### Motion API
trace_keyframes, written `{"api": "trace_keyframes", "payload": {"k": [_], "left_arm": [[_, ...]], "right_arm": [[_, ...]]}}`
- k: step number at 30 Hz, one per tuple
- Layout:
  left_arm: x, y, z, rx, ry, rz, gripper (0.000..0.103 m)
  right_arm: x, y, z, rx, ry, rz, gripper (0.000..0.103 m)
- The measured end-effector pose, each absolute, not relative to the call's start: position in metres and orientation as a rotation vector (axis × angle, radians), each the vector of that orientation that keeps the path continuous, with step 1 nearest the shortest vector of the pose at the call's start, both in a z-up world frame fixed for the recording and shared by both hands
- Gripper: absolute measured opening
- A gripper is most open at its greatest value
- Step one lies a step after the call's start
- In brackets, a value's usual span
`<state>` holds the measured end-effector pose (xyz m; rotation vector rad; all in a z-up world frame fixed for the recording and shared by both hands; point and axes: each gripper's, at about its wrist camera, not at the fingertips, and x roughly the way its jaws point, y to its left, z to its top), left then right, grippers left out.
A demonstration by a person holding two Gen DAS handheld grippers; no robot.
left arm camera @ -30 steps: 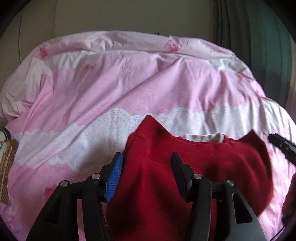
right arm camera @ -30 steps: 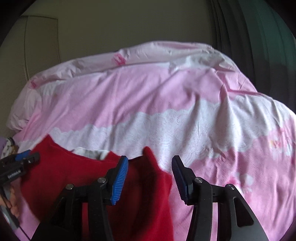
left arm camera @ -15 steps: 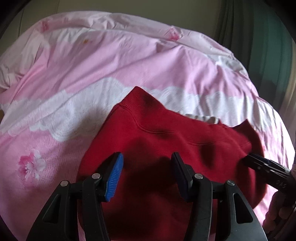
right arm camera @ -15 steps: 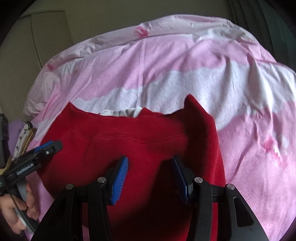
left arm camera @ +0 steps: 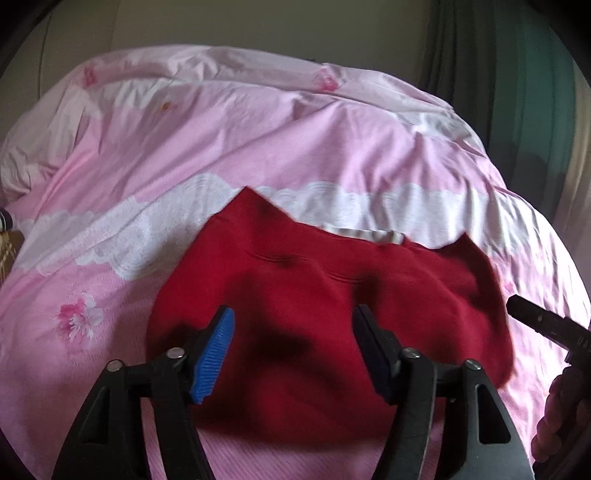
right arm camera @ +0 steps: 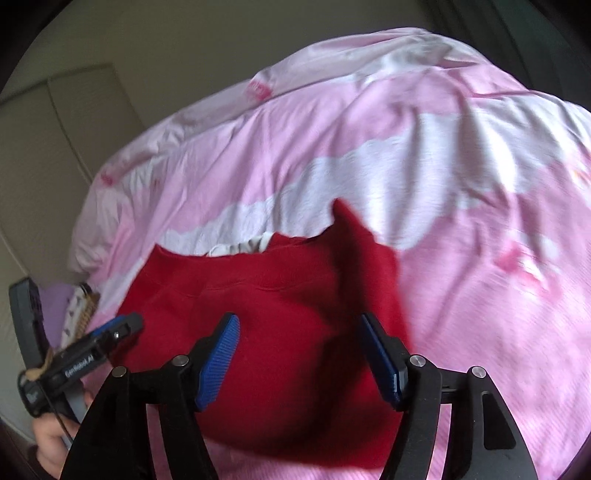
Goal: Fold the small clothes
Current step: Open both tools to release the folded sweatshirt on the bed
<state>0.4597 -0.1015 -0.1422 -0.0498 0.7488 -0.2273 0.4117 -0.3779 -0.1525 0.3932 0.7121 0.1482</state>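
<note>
1. A red garment (left arm camera: 325,295) lies spread on a pink bedcover (left arm camera: 258,147) with a white lace-patterned band across it; 2 pointed corners of the red cloth stick up along its far edge, and a strip of white fabric (left arm camera: 369,233) shows between them.
2. The left gripper (left arm camera: 293,345) hangs above the near part of the garment; its jaws stand wide apart, blue pad on one side, dark pad on the other, and nothing is between them.
3. The right gripper (right arm camera: 299,354) hangs over the right portion of the same garment, jaws equally wide, both blue pads bare; it has hold of nothing.
4. In the left wrist view the right gripper's dark tip pokes in at the right edge, just beside the garment's right side, with fingers of the hand (left arm camera: 557,417) below it.
5. In the right wrist view the left gripper appears at lower left near the garment's left edge; the view is motion-blurred.
6. A dark curtain (left arm camera: 517,92) hangs beyond the bed at right; a beige wall (left arm camera: 258,22) stands behind.
</note>
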Motion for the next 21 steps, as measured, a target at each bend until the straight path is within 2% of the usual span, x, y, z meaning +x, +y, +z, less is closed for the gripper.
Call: {"api": "trace_keyframes", "payload": {"k": [2,12,21], "left_arm": [[0.447,-0.111,-0.138,-0.038,0.755,-0.244,0.070],[0.397,-0.127,-0.128,-0.005,0.757,-0.266,0.070],[0.394,-0.110,-0.119,-0.014,0.752,-0.215,0.070]], "right_arm": [[0.391,-0.396,-0.153,0.461,0.707,0.117,0.076],[0.324,-0.434,-0.205,1.031,0.728,0.155,0.078],[0.348,-0.410,-0.237,1.274,0.771,0.172,0.078]]}}
